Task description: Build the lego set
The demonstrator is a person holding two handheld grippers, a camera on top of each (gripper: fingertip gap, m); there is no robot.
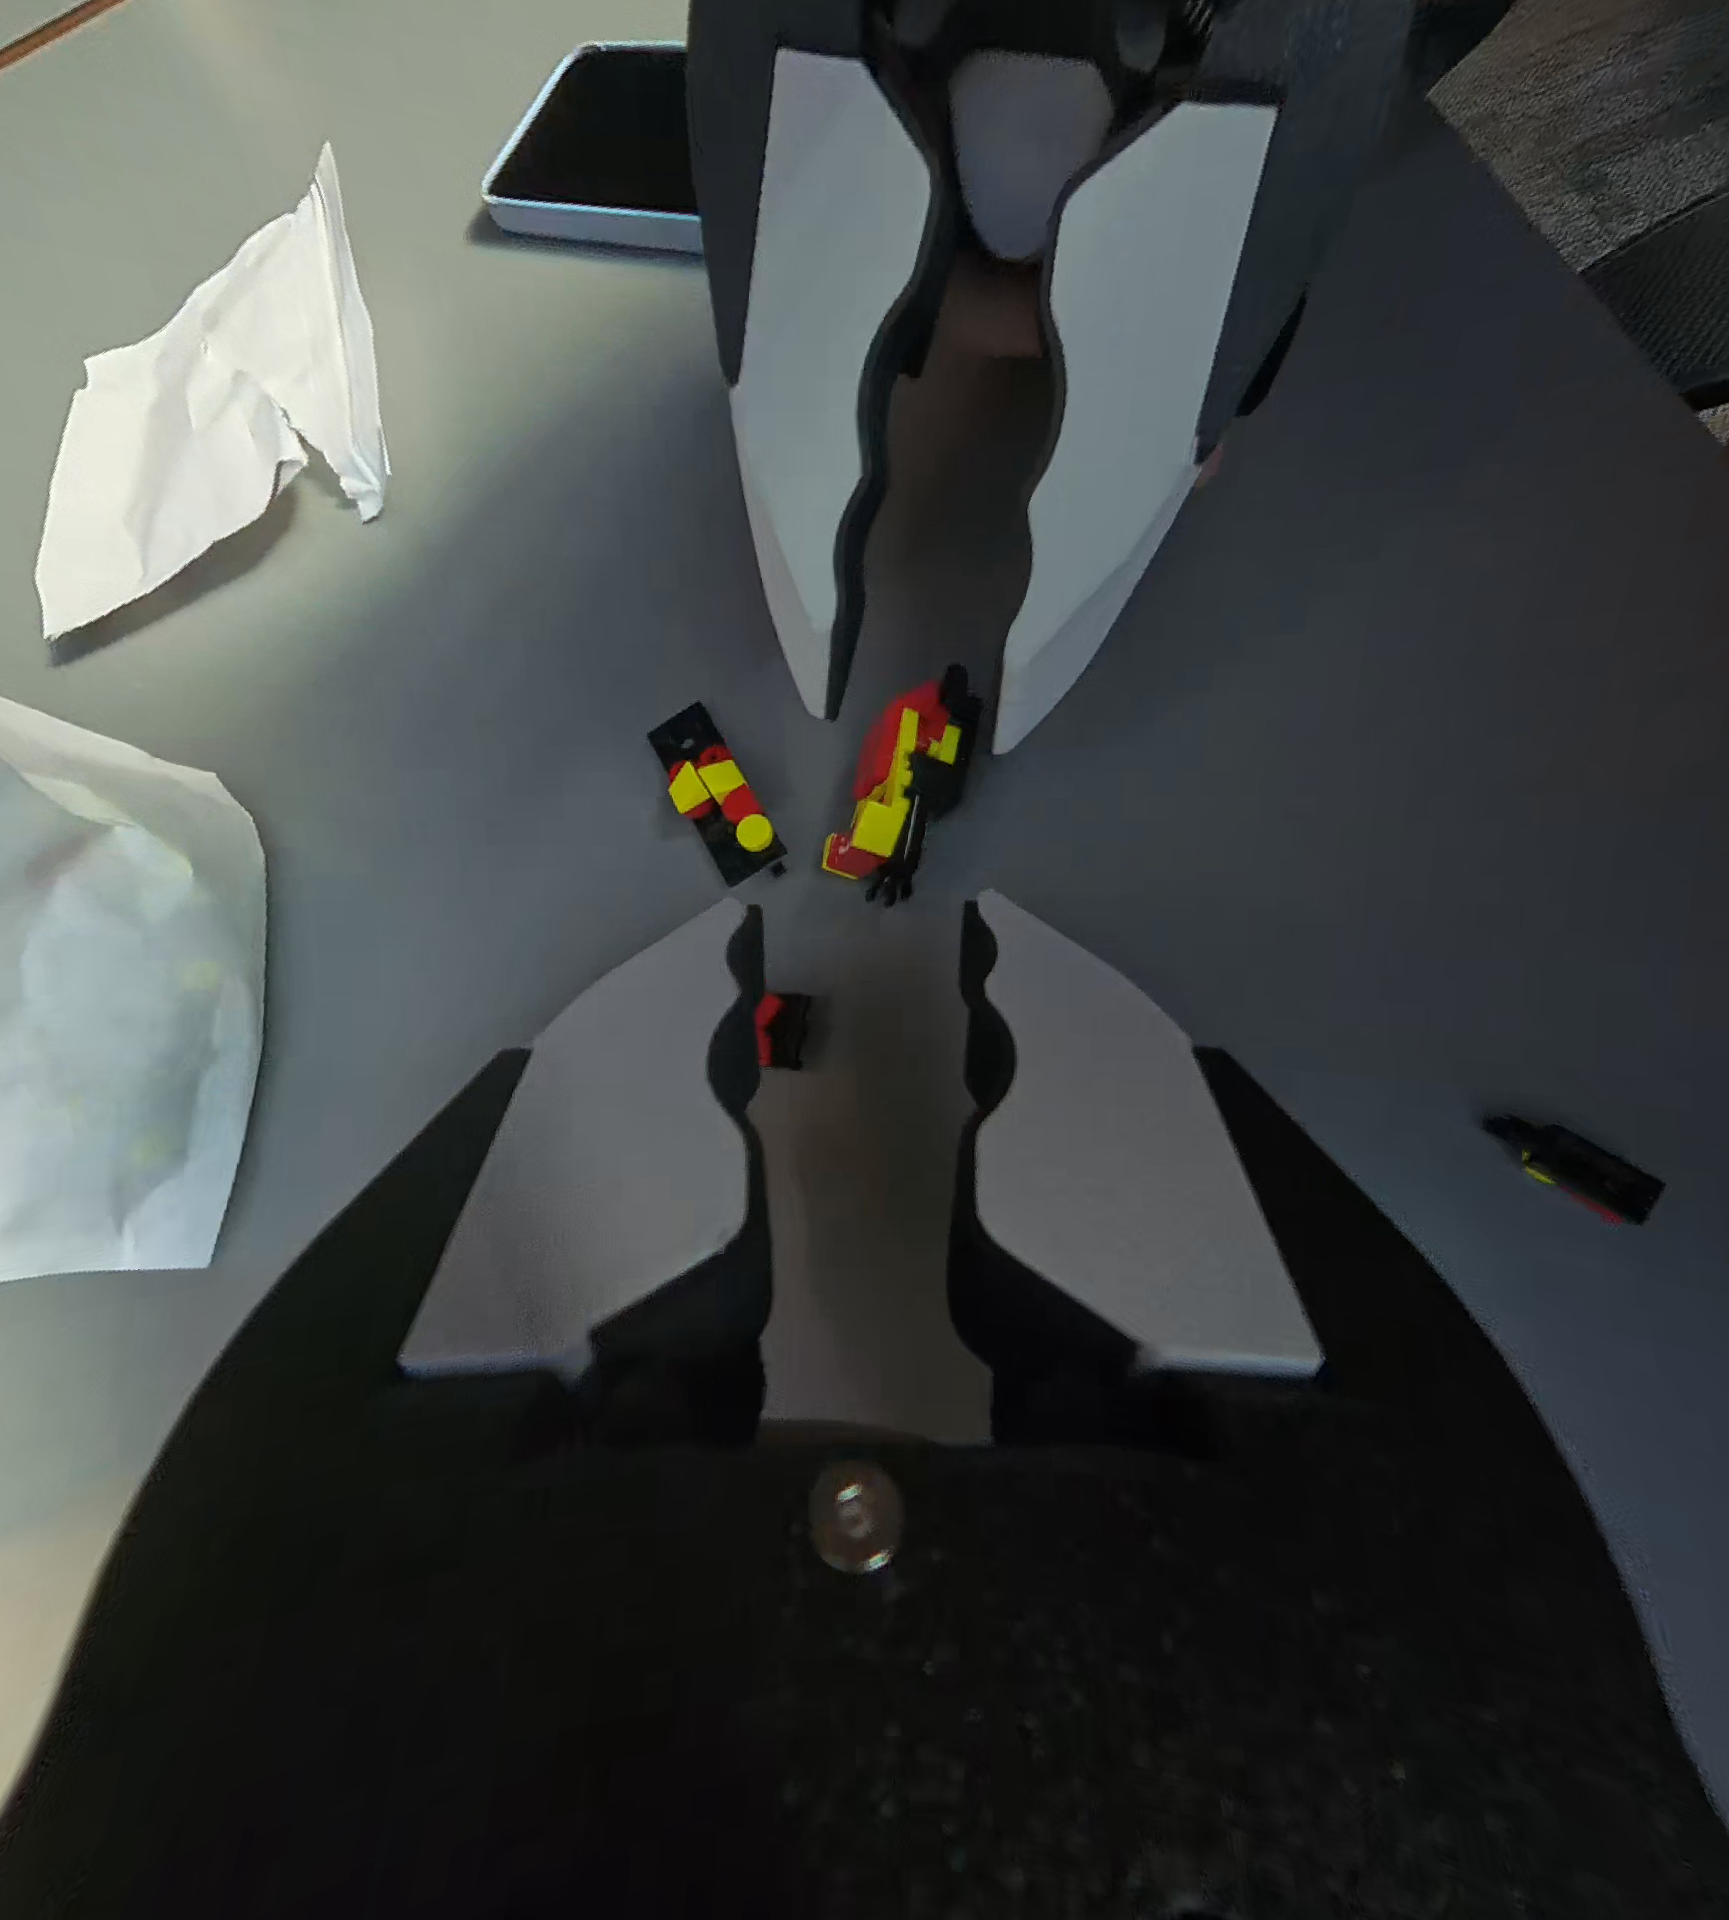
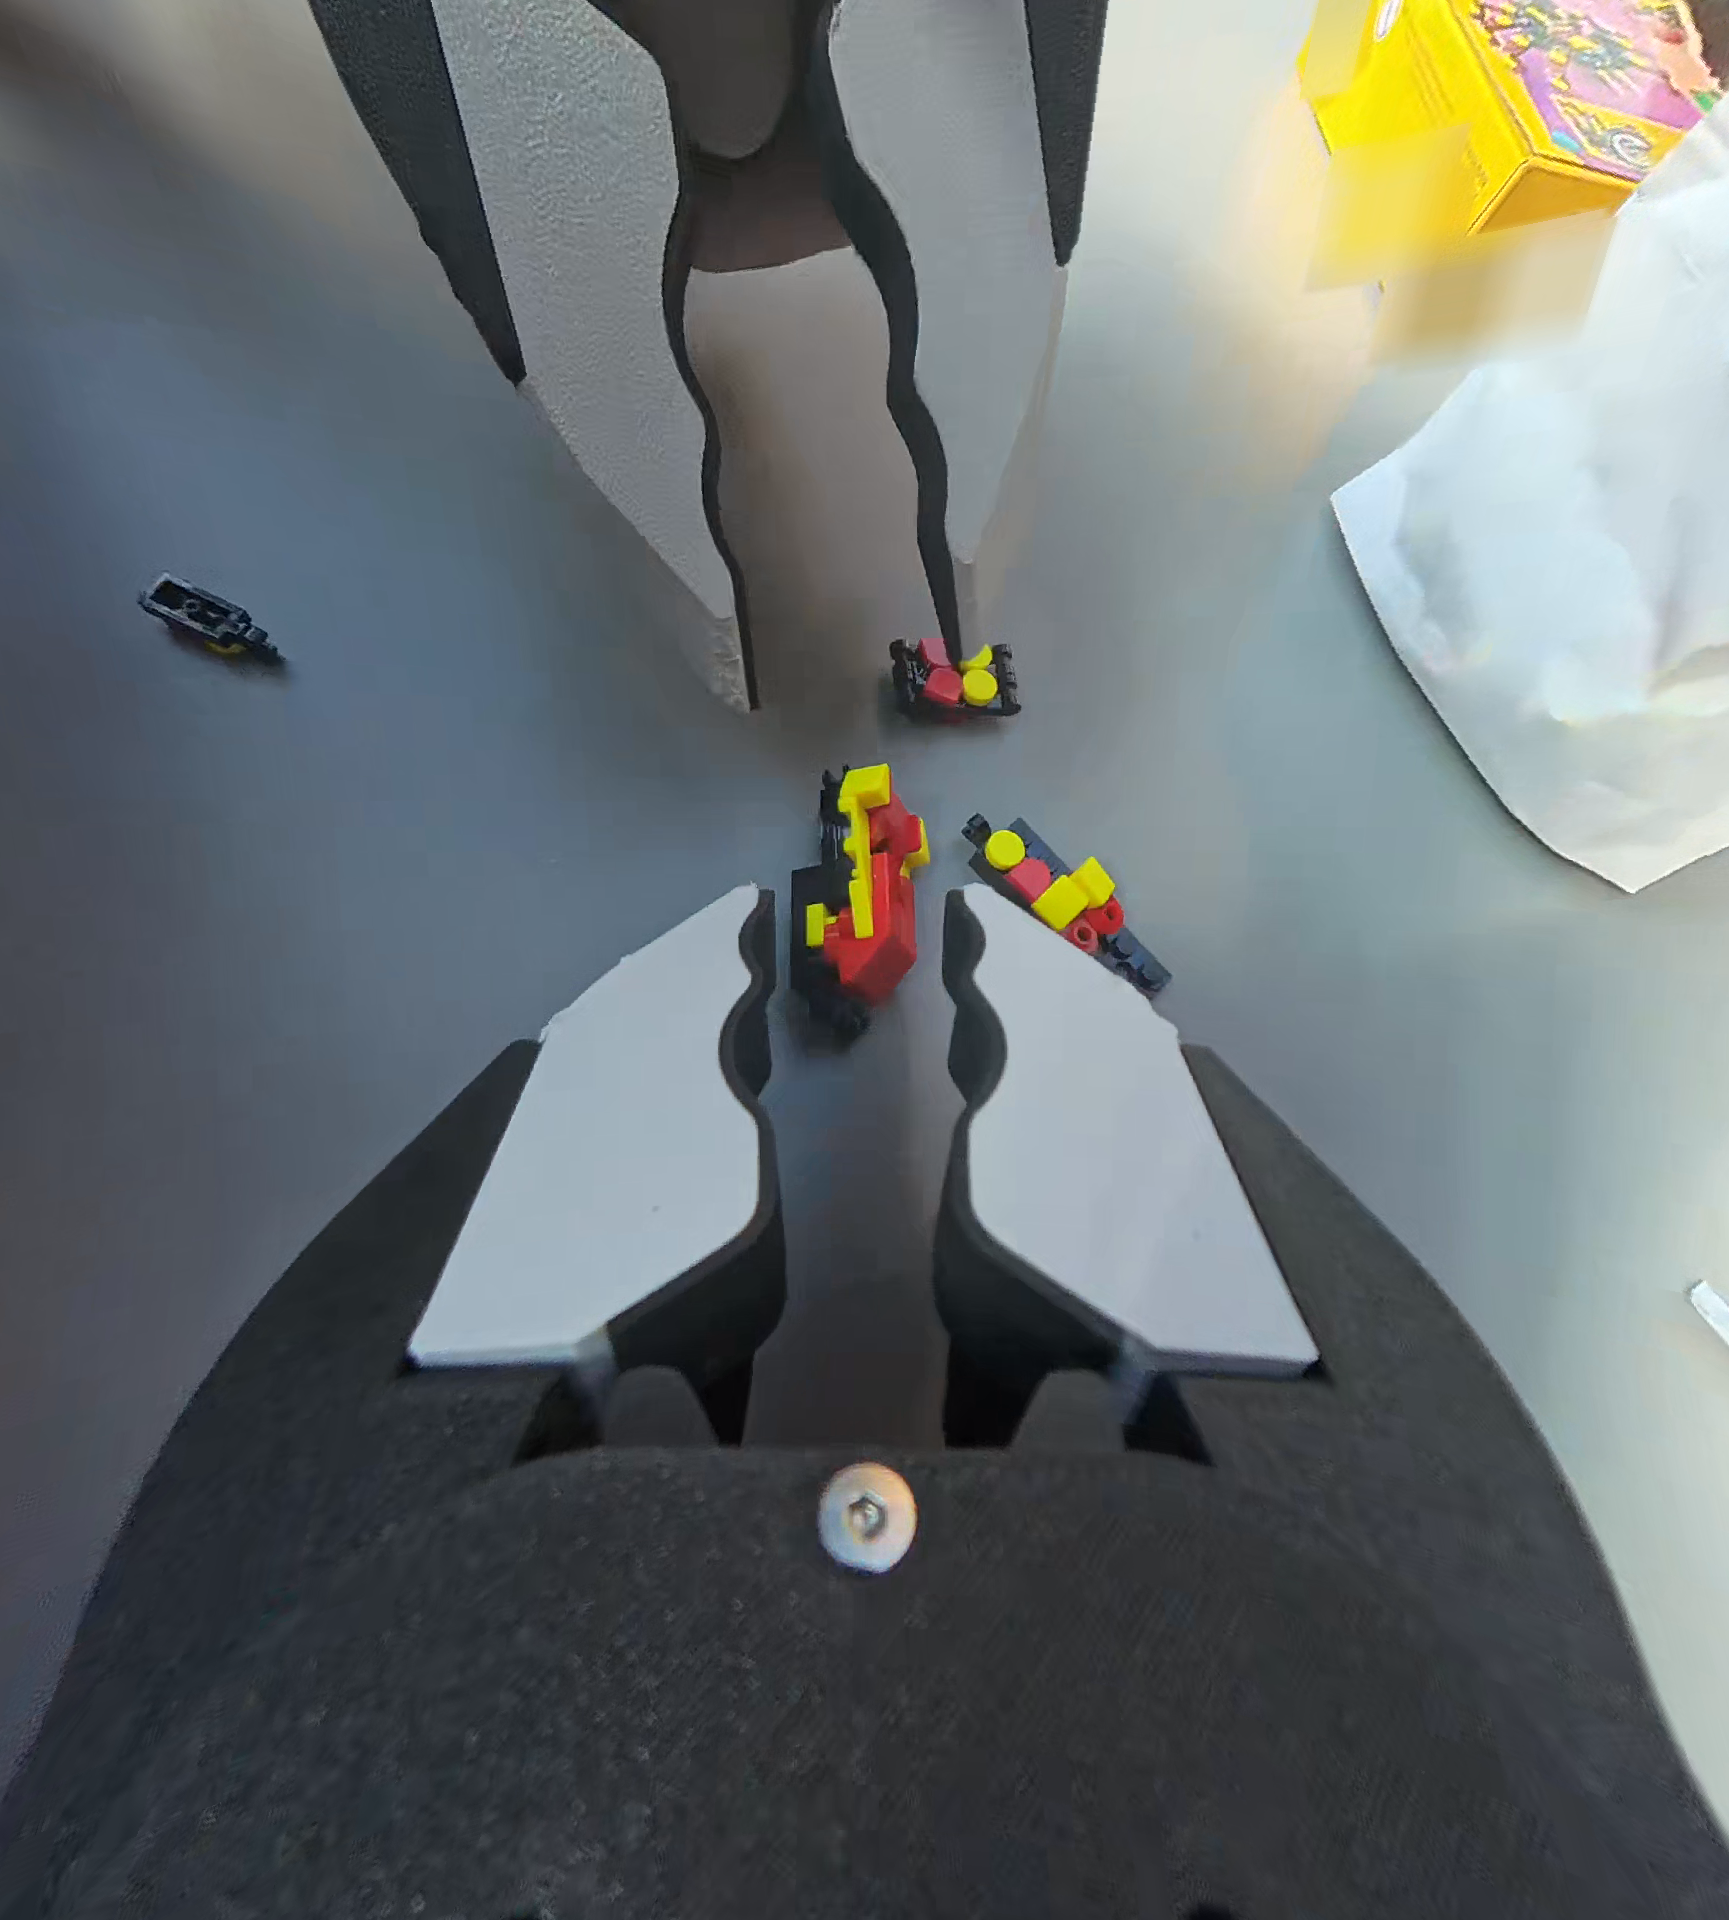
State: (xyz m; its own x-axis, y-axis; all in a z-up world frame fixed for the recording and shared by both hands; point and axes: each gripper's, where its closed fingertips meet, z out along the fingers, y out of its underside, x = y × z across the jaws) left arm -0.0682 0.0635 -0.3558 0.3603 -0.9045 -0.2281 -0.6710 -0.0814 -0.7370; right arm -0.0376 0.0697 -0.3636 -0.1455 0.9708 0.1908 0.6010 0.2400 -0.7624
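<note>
My left jaw's finger hides part of a small red-black piece [image 1: 785, 1031]; the yellow box [image 2: 1525, 114] beyond my right jaws is blurred and cut off.

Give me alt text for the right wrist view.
The open right gripper points at a red-and-yellow lego assembly on a grey table, facing the open left gripper. A black plate with bricks lies beside it.

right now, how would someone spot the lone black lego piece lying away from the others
Start at the two grippers facing each other over the grey table, where three red and yellow lego pieces cluster. From the right gripper, look far left to the lone black lego piece. Unlike the cluster, it is nearly all black, with only a yellow speck.
</note>
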